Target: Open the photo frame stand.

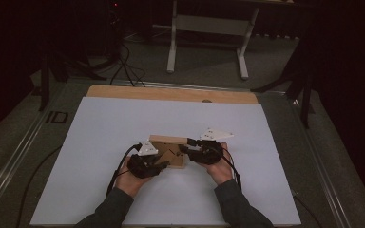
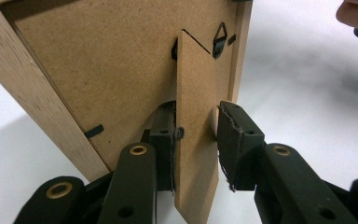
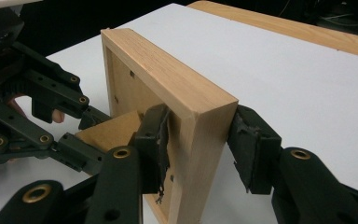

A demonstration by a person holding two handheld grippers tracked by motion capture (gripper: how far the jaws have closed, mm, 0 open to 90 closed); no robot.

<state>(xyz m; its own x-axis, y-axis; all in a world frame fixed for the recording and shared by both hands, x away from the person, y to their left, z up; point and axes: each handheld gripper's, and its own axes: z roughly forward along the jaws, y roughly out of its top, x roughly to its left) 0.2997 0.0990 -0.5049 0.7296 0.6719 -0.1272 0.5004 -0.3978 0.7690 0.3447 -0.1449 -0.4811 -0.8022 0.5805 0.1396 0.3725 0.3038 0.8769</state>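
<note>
Near the middle of the high view, on the white table cover (image 1: pixel 123 118): a wooden picture frame (image 1: pixel 168 149), apparently up on its edge, back panel turned toward the lower left.

Closed across the frame's side rail, one pad on the inner face and one on the outer: the right gripper (image 3: pixel 198 140), steadying it.

Set astride the fibreboard stand leg (image 2: pixel 198 93), which juts edge-on from the back panel at centre frame: the left gripper (image 2: pixel 196 135). Left pad flat against the leg, right pad just beside it or barely touching; cannot tell whether truly pinched or a sliver apart. Metal hanger loop (image 2: pixel 220 39) at upper right of that view, untouched.

Judged to be mid-step: swinging out the stand leg so the frame can prop itself.

Next, probably: firm the pinch on the leg, swing it farther off the panel about its hinge near the top, keep the rail clamped against twist, then lower frame and leg to the table cover together. Gently with thin board.
</note>
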